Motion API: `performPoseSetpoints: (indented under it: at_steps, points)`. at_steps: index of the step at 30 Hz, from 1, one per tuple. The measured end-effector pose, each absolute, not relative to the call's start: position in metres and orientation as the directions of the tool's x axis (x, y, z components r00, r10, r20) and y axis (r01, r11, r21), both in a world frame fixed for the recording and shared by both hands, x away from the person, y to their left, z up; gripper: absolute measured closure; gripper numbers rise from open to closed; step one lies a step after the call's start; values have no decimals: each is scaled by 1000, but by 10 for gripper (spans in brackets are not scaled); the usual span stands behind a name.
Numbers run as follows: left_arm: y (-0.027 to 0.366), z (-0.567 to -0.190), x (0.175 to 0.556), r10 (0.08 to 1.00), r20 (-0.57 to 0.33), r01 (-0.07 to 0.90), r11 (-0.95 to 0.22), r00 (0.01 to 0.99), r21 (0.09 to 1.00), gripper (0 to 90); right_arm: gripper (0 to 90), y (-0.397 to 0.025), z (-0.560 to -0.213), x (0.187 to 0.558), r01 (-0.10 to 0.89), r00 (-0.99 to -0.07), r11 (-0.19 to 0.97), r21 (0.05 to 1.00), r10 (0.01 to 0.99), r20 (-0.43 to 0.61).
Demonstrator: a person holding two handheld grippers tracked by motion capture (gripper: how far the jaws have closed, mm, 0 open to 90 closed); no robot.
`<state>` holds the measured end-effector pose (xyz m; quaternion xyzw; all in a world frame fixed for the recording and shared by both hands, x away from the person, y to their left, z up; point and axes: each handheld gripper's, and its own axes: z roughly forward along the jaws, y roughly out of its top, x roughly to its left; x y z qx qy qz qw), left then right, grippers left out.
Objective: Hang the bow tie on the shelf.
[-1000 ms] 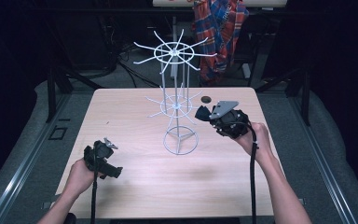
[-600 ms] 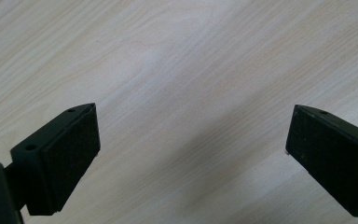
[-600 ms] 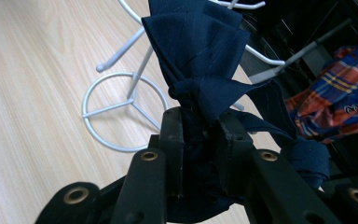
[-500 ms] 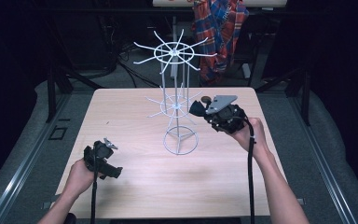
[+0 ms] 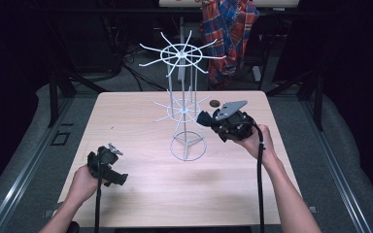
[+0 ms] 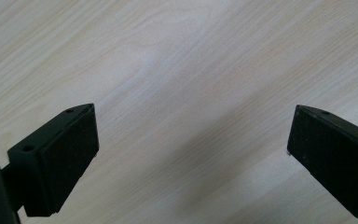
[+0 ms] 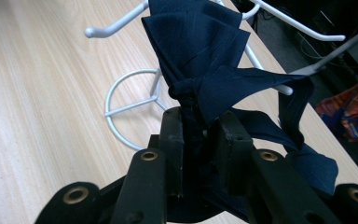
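Right gripper [image 5: 205,118]: raised above the worktop [image 5: 141,194], jaws clamped on a dark navy bow tie [image 7: 205,70], held just beside the lower tier of the white wire display rack [image 5: 183,111]. The bow tie's strap hangs loose at the gripper's side in the right gripper view. The rack's ring base [image 7: 130,109] rests on the worktop. Left gripper [image 6: 191,154]: low over the near left of the worktop, jaws wide apart, nothing between them. A small dark round object [image 5: 215,103] lies behind the rack. A plaid garment [image 5: 228,34] hangs beyond the worktop.

Navy bow tie [image 7: 200,70], creased, strap trailing, pinched between right gripper [image 7: 199,128] jaws just beside white wire rack [image 5: 184,104] standing upright mid-table
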<state>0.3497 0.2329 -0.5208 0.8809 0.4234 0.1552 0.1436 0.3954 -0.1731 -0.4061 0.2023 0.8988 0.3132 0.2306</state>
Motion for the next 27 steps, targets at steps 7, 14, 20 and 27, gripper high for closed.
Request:
performPoseSetpoints:
  at_steps: [7,14,20,27]
  points:
    - [233,-521,349,789,153,701,-602,594,383,20,743,-175,-412,400,238,-824,709,664,510,-249]
    - [233,-522,349,789,151,703,-603,596,378,22,738,-177,-420,408,251,-839,687,682,505,-200]
    - [233,-522,349,787,150,702,-606,599,374,22,727,-172,-432,413,291,-824,673,680,538,-180]
    - [233,-522,349,787,145,704,-605,599,372,23,696,-171,-438,418,335,-797,625,706,588,-142]
